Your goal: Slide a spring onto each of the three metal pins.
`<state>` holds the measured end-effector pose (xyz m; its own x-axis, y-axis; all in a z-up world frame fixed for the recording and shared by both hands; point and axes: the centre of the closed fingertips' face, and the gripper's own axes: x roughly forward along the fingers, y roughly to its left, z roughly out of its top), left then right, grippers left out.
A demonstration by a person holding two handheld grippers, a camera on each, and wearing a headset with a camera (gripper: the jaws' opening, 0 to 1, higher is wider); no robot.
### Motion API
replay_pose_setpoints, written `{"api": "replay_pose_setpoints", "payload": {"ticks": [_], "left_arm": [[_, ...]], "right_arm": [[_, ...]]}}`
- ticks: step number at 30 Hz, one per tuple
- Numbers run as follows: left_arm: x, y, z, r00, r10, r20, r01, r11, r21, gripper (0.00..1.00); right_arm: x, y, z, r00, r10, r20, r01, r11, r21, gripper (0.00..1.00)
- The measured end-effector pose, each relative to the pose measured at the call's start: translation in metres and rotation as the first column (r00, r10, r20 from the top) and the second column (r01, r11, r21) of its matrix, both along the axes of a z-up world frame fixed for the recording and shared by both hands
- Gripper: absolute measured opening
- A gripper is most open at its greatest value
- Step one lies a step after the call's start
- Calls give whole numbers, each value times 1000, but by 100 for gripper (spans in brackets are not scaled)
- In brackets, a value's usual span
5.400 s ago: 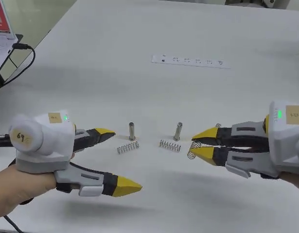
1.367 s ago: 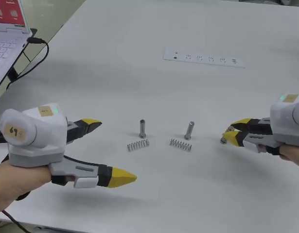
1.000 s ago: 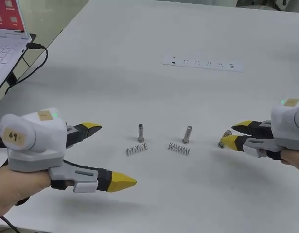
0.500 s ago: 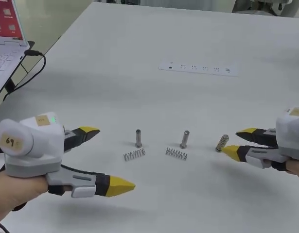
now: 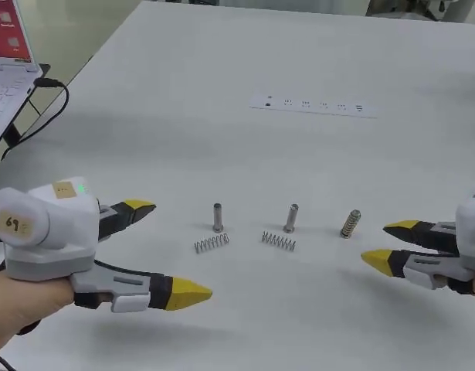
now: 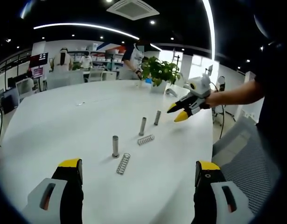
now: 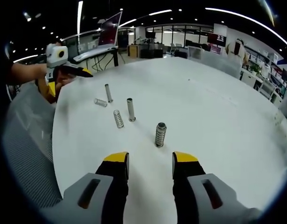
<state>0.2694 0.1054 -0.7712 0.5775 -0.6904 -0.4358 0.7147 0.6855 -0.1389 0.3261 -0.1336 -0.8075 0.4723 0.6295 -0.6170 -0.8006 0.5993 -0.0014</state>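
Power strip (image 5: 312, 106), 12 o'clock of sprung pin (image 5: 351, 223); laptop (image 5: 7, 46), 10 o'clock. Jaws apart, empty: left gripper (image 5: 178, 249), right gripper (image 5: 377, 243). The right gripper has since withdrawn from the sprung pin.

Three pins stand in a row on the table (image 5: 183, 139). The right pin (image 5: 355, 214) has a spring (image 5: 349, 226) on it. Just before the left pin (image 5: 217, 217) lies the left loose spring (image 5: 212, 243), and before the middle pin (image 5: 291, 219) the middle loose spring (image 5: 278, 241). A power strip (image 5: 312, 106) lies well behind.

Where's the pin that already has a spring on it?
In the head view, the spring-covered pin stands at the right end of the row, beside the bare middle pin and just in front of the open right gripper.
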Motion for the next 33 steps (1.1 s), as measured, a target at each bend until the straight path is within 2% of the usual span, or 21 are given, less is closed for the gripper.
{"api": "replay_pose_setpoints", "payload": {"ticks": [10, 13, 20, 33], "left_arm": [[-1, -1, -4, 1000, -7, -10, 7, 1000, 1, 98], [-2, 0, -4, 1000, -6, -11, 6, 1000, 0, 98], [-2, -1, -3, 1000, -2, -10, 2, 1000, -6, 98], [-3, 0, -5, 1000, -6, -15, 6, 1000, -2, 98]], "right_arm": [[-19, 13, -2, 999, 35, -29, -34, 999, 33, 34], [-23, 17, -1, 999, 36, -35, -34, 998, 49, 34], [-27, 26, -7, 996, 68, -55, -65, 997, 50, 32], [-26, 75, 0, 989, 144, -35, -141, 987, 84, 30]]}}
